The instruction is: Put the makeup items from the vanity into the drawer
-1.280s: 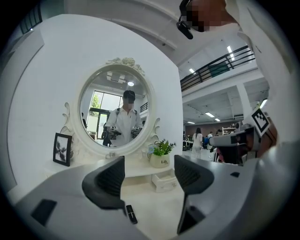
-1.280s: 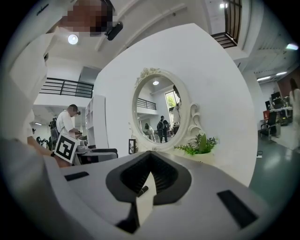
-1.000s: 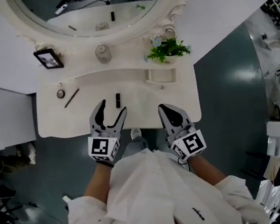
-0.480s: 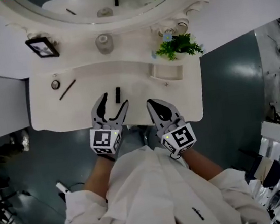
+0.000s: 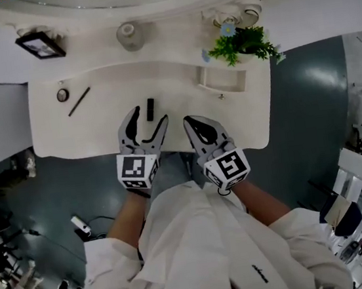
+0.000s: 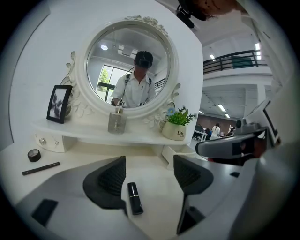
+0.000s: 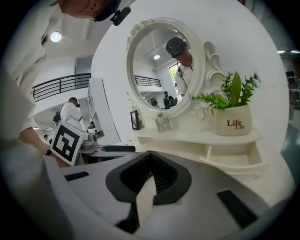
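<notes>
Directly between the spread jaws of the left gripper (image 6: 147, 176) lies a black lipstick (image 6: 135, 198), flat on the white vanity top (image 6: 154, 206). The jaws stand wide apart and neither pad presses on it; it sits closer to the jaw on the left of the left gripper view. Its long axis runs nearly in line with the jaws, one end toward the person and the other toward the mirror (image 6: 131, 65), with a thin pale band partway along it. From the head view, the lipstick (image 5: 150, 108) shows between the tips of the left gripper (image 5: 148, 120), near the middle of the tabletop. Just beside it to the right, the right gripper (image 5: 194, 122) hovers over the front of the vanity with its jaws pressed together and nothing between them. Farther right, under the shelf, a small drawer (image 5: 222, 79) stands open, with a potted plant (image 5: 243, 41) above it. Off to the left, well apart from the grippers, a slim dark pencil (image 5: 79, 101) lies at a slant next to a small round pot (image 5: 62, 95). On the shelf stand a glass bottle (image 5: 128, 36) and a black picture frame (image 5: 39, 45).
</notes>
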